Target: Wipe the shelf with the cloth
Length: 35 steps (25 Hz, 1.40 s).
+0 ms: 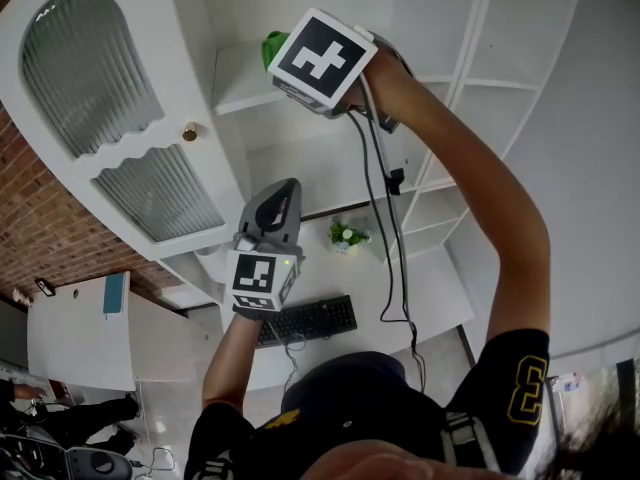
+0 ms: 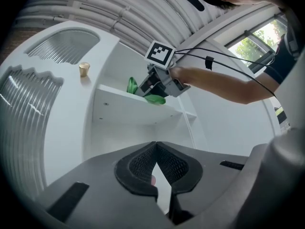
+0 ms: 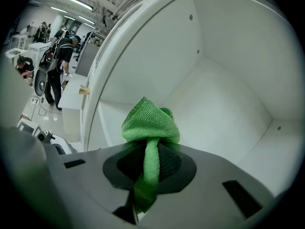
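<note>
From the head view, the right gripper (image 1: 292, 68) is raised to the white shelf (image 1: 235, 90) of a tall cabinet. Its marker cube faces the camera, and a corner of bright green cloth (image 1: 272, 46) shows just past it, over the board. The left gripper (image 1: 283, 200) hangs lower, well apart from the shelf, above a desk with a keyboard (image 1: 308, 320).

In the left gripper view, the left gripper (image 2: 156, 149) has its ribbed pads pressed together at the tips, with nothing between them. Beyond it, the right gripper (image 2: 159, 82) is at the front edge of the shelf (image 2: 126, 106). The cloth (image 2: 155, 98) shows green on either side of it, one fold lying at the board's edge.

In the right gripper view, the right gripper (image 3: 150, 163) is clamped on the cloth (image 3: 150, 125). This is a finely ribbed green microfibre, bunched into a rounded knot ahead of the jaws, with a narrow tail trailing back between the pads. It sits inside the white shelf (image 3: 224, 128) compartment. Whether it touches the surface cannot be told here.
</note>
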### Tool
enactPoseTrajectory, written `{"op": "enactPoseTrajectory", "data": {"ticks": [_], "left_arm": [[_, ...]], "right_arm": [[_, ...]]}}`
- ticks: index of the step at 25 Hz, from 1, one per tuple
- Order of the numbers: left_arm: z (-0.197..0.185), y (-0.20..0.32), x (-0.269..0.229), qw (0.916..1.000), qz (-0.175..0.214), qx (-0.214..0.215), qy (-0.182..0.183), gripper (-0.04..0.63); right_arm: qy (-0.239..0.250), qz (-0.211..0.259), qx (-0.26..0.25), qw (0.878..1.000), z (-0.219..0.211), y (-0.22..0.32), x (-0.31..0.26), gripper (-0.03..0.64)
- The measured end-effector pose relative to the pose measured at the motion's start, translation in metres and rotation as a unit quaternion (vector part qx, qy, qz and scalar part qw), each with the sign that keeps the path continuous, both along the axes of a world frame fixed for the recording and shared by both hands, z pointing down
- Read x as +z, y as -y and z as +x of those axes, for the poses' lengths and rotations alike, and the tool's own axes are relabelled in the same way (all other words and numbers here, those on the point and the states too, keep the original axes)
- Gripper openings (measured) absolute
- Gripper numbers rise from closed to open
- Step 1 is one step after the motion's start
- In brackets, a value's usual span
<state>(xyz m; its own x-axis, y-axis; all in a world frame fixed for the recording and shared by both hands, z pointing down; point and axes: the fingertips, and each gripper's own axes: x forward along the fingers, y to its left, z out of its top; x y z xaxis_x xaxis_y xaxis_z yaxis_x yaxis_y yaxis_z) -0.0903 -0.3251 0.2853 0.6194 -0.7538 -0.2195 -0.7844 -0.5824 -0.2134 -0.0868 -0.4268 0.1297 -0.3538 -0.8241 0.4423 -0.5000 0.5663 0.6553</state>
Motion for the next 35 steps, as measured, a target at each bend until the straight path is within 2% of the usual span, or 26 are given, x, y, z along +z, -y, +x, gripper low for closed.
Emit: {"op": "enactPoseTrajectory", "data": {"ticks": [13, 19, 26, 29, 35], "left_arm": [[0.038, 0.003, 0.004, 0.9990, -0.004, 0.044, 0.008, 0.018], [0.048, -0.001, 0.003, 0.9987, -0.001, 0.052, 0.006, 0.018], [0.055, -0.004, 0.007, 0.9985, -0.004, 0.054, 0.013, 0.018], [0.058, -0.007, 0.008, 0.9985, -0.004, 0.053, 0.012, 0.018], [0.050, -0.019, 0.013, 0.9990, -0.007, 0.043, 0.006, 0.018]], "right_arm": [[0.003, 0.010, 0.070, 0.998, 0.077, 0.008, -0.001, 0.041], [0.009, 0.021, 0.109, 0.994, 0.122, 0.008, -0.003, 0.041], [0.019, 0.032, 0.179, 0.983, 0.193, 0.008, 0.001, 0.040], [-0.002, 0.042, 0.245, 0.969, 0.232, 0.001, 0.001, 0.040], [-0.027, 0.109, 0.212, 0.971, 0.217, 0.003, -0.012, 0.041]]}}
